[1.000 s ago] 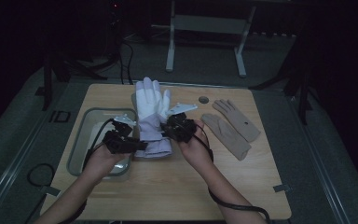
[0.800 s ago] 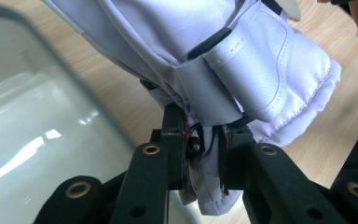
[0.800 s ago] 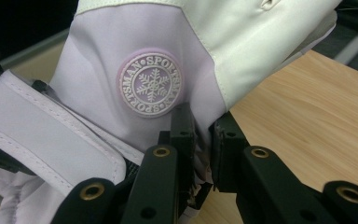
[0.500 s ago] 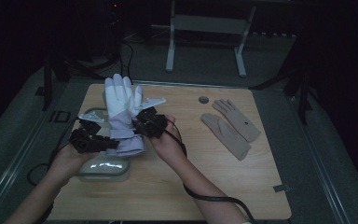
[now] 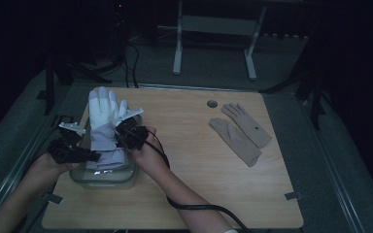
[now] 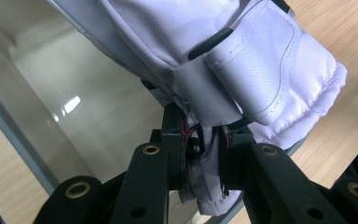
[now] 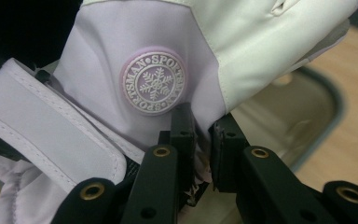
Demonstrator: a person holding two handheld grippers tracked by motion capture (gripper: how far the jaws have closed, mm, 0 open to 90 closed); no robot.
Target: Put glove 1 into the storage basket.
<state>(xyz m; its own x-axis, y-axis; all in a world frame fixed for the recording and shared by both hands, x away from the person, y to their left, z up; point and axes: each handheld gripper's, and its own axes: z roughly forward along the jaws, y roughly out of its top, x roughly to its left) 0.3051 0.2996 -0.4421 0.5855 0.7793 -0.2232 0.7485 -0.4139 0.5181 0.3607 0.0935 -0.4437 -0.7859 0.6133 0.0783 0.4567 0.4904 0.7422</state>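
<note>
High view: white ski glove (image 5: 103,125) hangs over the clear container (image 5: 108,175), its cuff pinched between left tool (image 5: 88,156) and right tool (image 5: 126,138), fingers pointing away

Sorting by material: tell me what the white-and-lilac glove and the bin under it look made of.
Ski glove: smooth woven synthetic with a slight sheen, stitched seams, moulded rubbery snowflake badge. Bin: likely clear plastic, glossy, with see-through walls and highlights.

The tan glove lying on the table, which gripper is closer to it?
Right. The right gripper grips the white ski glove left of the tan glove; the left gripper is farther left, over the clear container.
</note>
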